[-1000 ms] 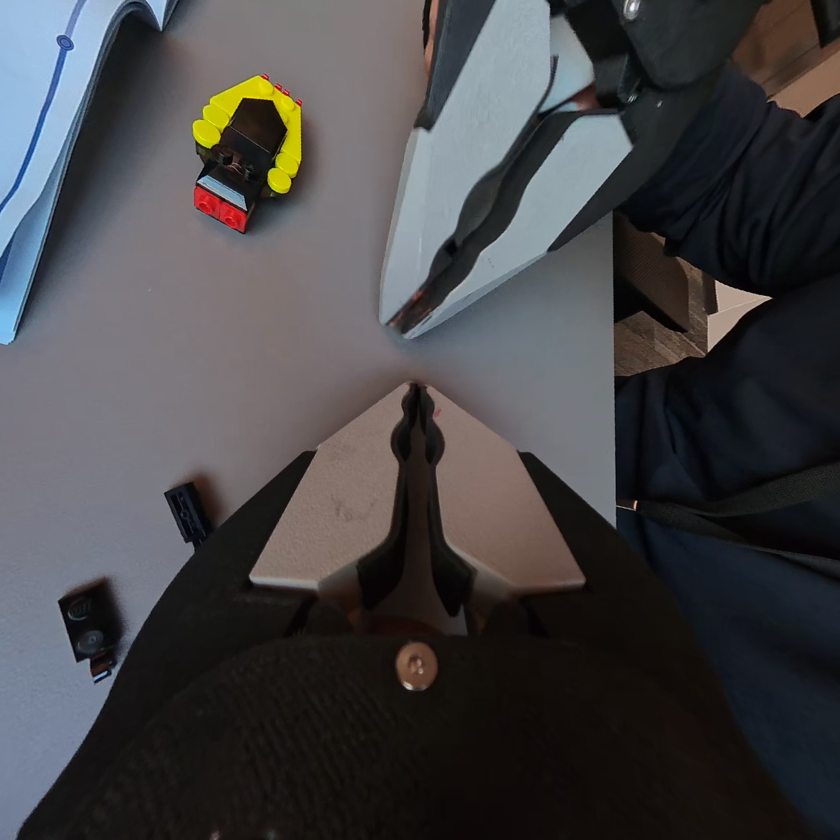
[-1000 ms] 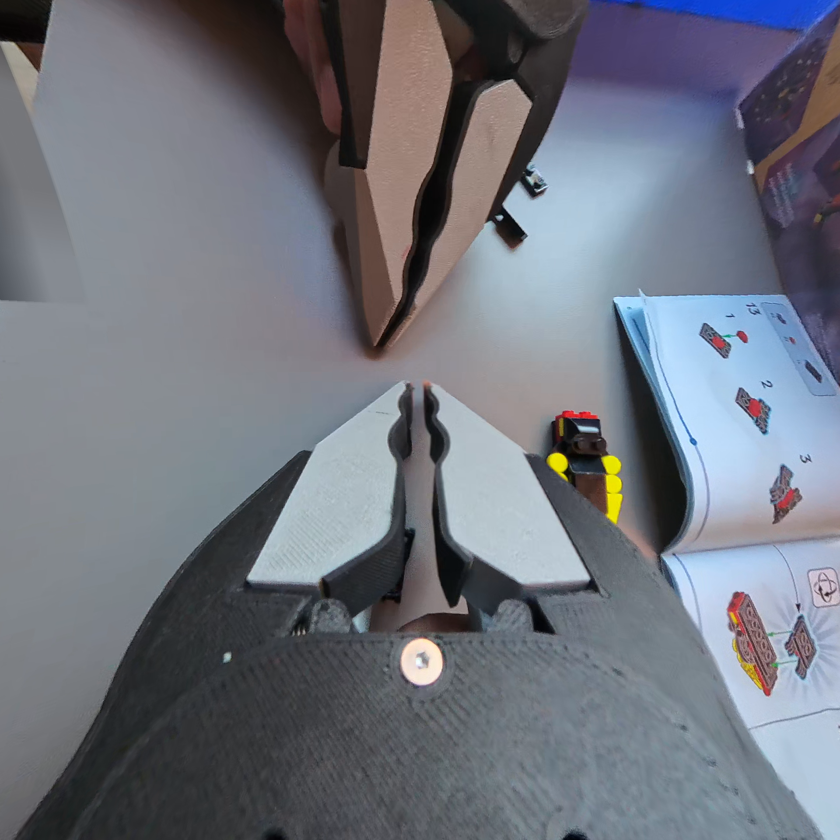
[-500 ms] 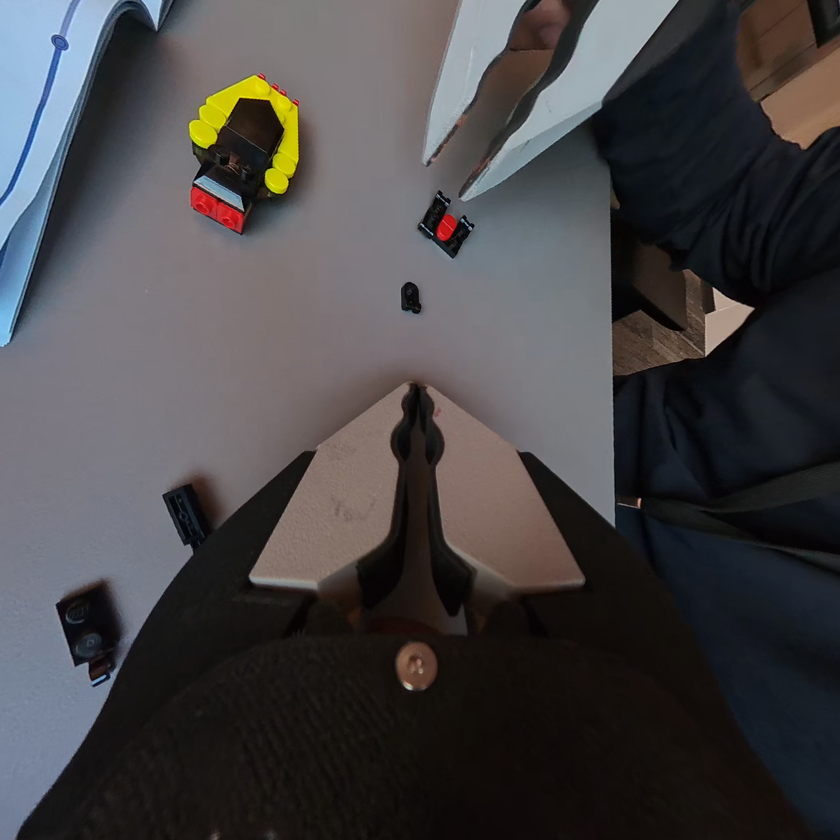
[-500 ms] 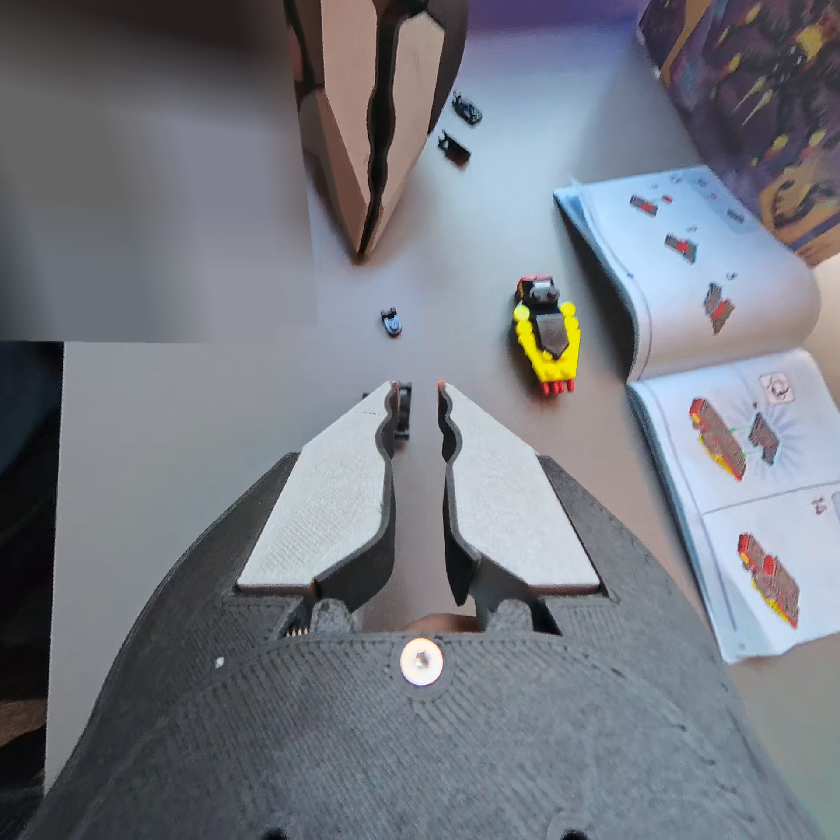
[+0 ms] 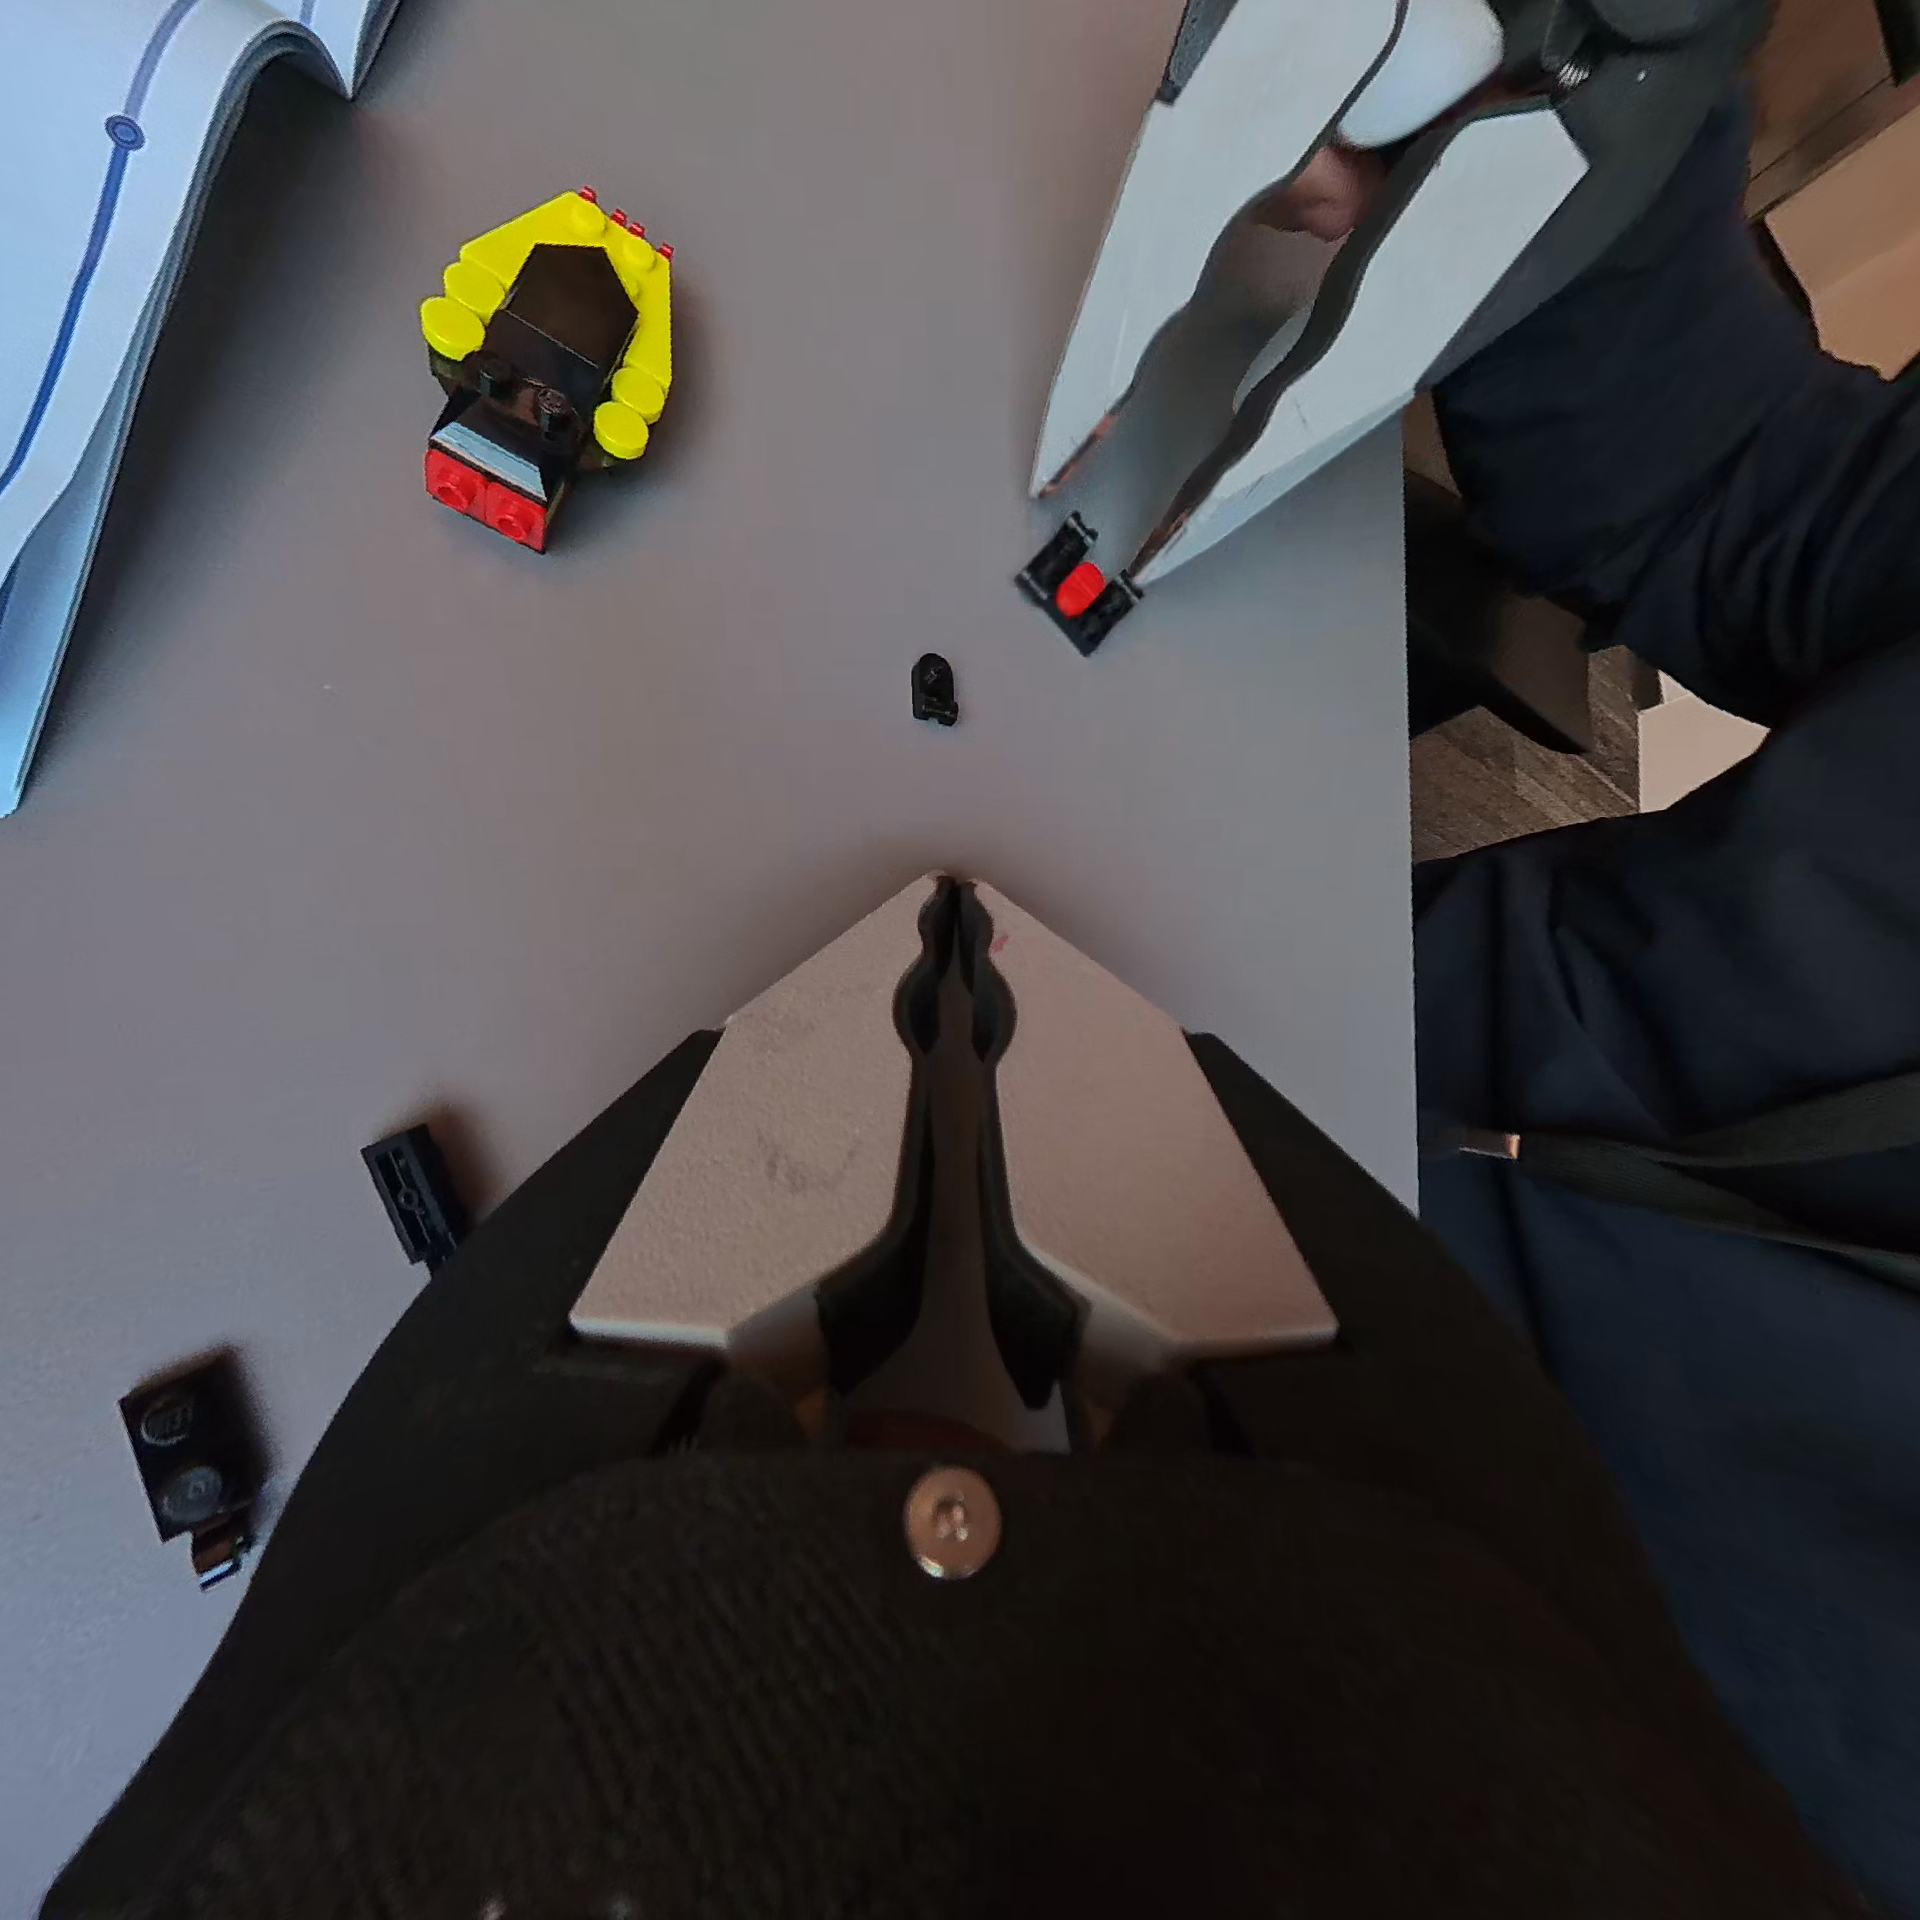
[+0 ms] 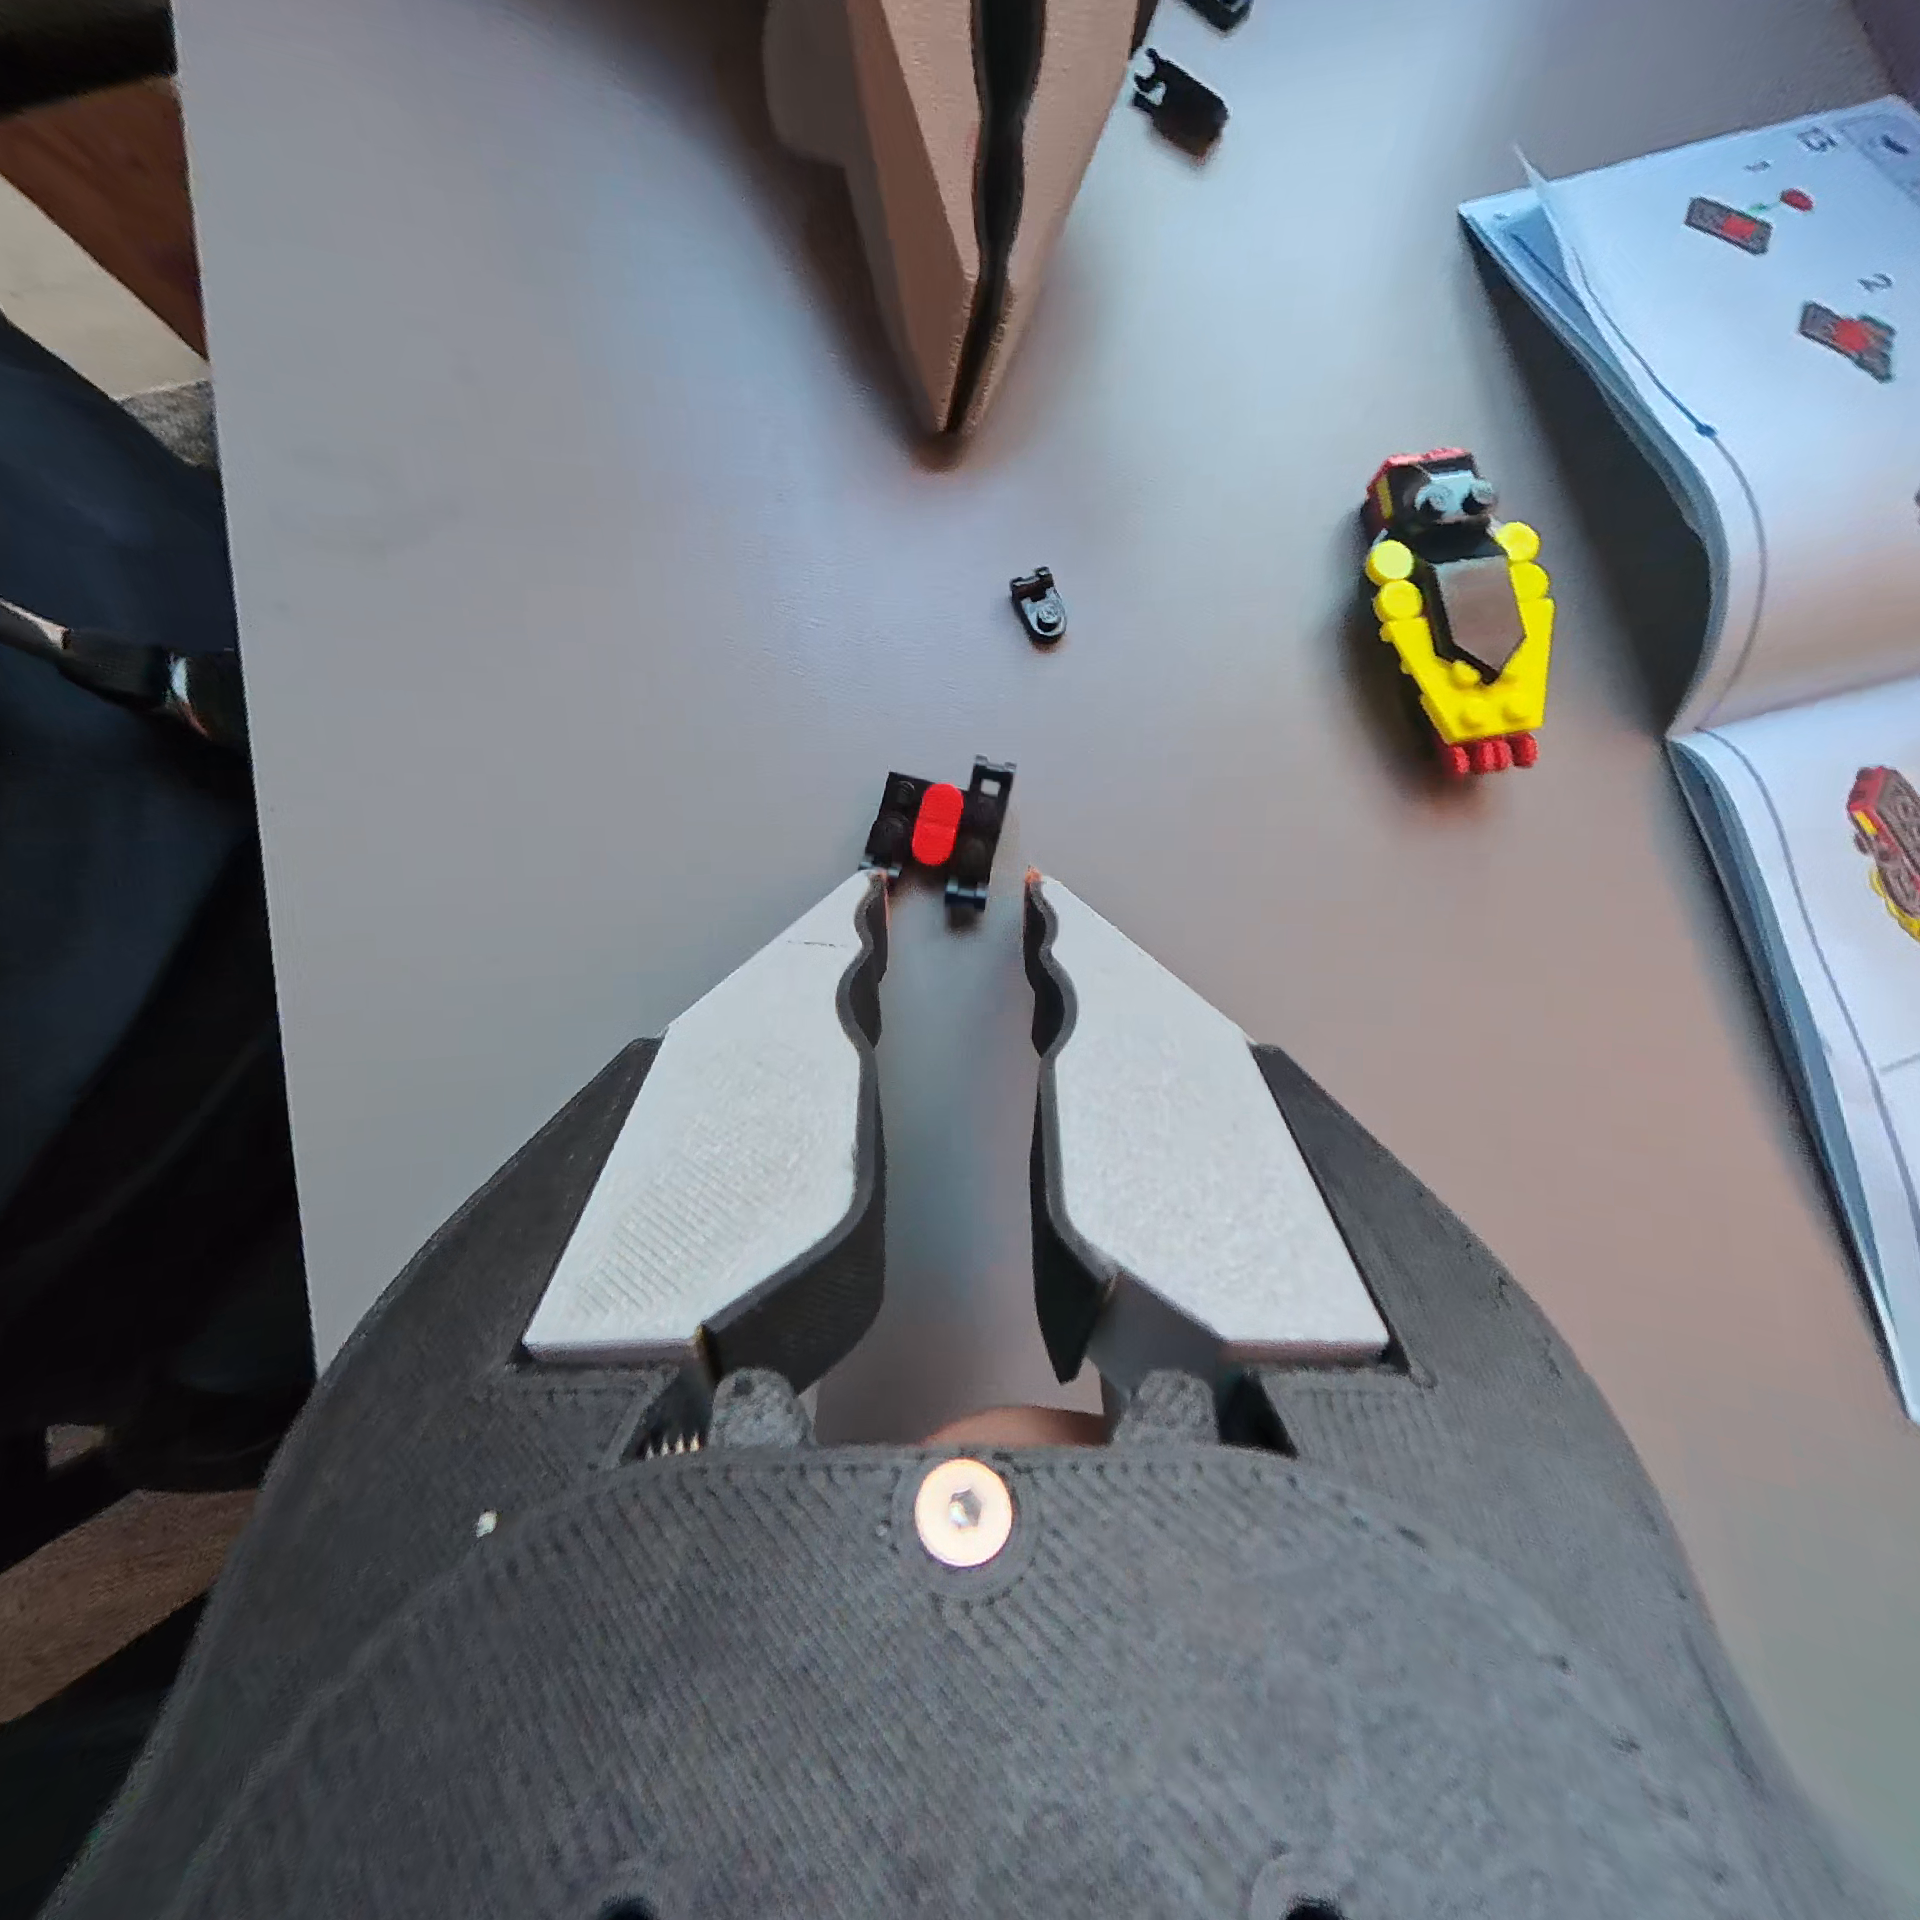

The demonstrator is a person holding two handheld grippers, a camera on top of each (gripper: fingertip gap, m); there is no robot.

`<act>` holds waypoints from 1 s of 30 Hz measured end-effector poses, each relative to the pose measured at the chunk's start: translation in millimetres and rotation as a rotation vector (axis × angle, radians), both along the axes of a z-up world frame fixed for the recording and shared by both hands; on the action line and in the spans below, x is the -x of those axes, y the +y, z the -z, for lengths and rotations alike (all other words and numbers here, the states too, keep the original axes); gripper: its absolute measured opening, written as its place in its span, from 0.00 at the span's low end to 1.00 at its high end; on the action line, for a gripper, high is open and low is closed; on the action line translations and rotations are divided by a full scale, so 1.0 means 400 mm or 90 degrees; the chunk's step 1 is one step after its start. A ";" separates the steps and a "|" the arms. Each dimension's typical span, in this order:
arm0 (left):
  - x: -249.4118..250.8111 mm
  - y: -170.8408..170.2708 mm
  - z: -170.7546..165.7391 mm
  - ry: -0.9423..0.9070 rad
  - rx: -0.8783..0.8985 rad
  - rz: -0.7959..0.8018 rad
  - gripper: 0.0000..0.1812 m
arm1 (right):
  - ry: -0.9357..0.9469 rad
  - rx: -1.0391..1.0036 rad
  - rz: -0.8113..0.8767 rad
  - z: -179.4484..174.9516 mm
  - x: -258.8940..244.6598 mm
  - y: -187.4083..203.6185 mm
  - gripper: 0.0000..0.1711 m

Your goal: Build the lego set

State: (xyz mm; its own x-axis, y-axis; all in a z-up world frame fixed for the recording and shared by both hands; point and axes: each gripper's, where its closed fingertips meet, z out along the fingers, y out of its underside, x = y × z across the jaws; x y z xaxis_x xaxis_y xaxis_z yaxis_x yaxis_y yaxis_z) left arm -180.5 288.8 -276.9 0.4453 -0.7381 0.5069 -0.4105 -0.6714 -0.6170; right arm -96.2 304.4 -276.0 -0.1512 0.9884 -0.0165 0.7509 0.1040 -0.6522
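Observation:
A small black plate with a red piece on top [image 6: 940,823] lies on the grey table just beyond my right gripper [image 6: 954,878], which is open and empty with its tips beside the plate; both show in the left wrist view, the plate [image 5: 1078,589] and the gripper [image 5: 1086,530]. A tiny black clip piece [image 5: 934,688] lies between the grippers, also in the right wrist view [image 6: 1041,609]. The yellow, black and red model [image 5: 551,358] sits farther off [image 6: 1460,613]. My left gripper [image 5: 951,883] is shut and empty; it shows upright in the right wrist view [image 6: 951,421].
An open instruction booklet [image 6: 1787,416] lies beside the model [image 5: 114,260]. Loose black pieces [image 5: 408,1195] [image 5: 187,1455] lie left of my left gripper, and more show in the right wrist view [image 6: 1179,99]. The table edge [image 5: 1408,831] runs along a person's dark clothing [image 5: 1662,935]. My hands' fingertips stand some 10 centimeters from each other. It is some 4 centimeters from my left tips to the tiny black clip piece [image 5: 934,688]. The right camera catches it too, in the right wrist view [image 6: 1047,590].
My right gripper drew back from the left one, opened wider and left the black and red plate on the table, then came down to it. The left gripper stayed shut and still.

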 end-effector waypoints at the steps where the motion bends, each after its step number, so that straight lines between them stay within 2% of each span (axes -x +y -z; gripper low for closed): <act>1: 0.000 0.000 0.000 0.000 -0.001 0.000 0.00 | 0.003 0.001 0.007 -0.003 -0.005 0.004 0.13; 8: 0.000 -0.002 0.000 0.001 -0.002 0.003 0.00 | 0.004 0.023 0.005 0.007 -0.010 -0.026 0.15; 13: 0.001 -0.006 0.001 0.008 -0.007 0.007 0.00 | 0.035 0.068 -0.108 -0.013 0.001 -0.156 0.14; 16: 0.000 -0.012 0.000 0.010 -0.018 0.018 0.01 | 0.030 0.033 -0.057 -0.012 0.004 -0.119 0.12; 22: -0.050 -0.043 -0.009 0.023 -0.082 0.063 0.11 | 0.062 0.020 0.025 -0.018 0.004 -0.046 0.14; 25: -0.080 -0.051 -0.007 0.041 -0.105 0.061 0.12 | 0.035 0.038 0.015 0.006 0.011 -0.072 0.13; 30: -0.085 -0.057 -0.010 0.037 -0.090 0.054 0.14 | 0.081 0.064 -0.011 -0.006 0.076 -0.137 0.11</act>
State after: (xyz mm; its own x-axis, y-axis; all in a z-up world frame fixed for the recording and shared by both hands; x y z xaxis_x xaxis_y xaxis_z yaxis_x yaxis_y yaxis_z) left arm -146.7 265.9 -272.9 0.4041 -0.8361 0.3710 -0.4995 -0.5415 -0.6762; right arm -126.4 249.6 -273.7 -0.1750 0.9800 -0.0944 0.6607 0.0458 -0.7492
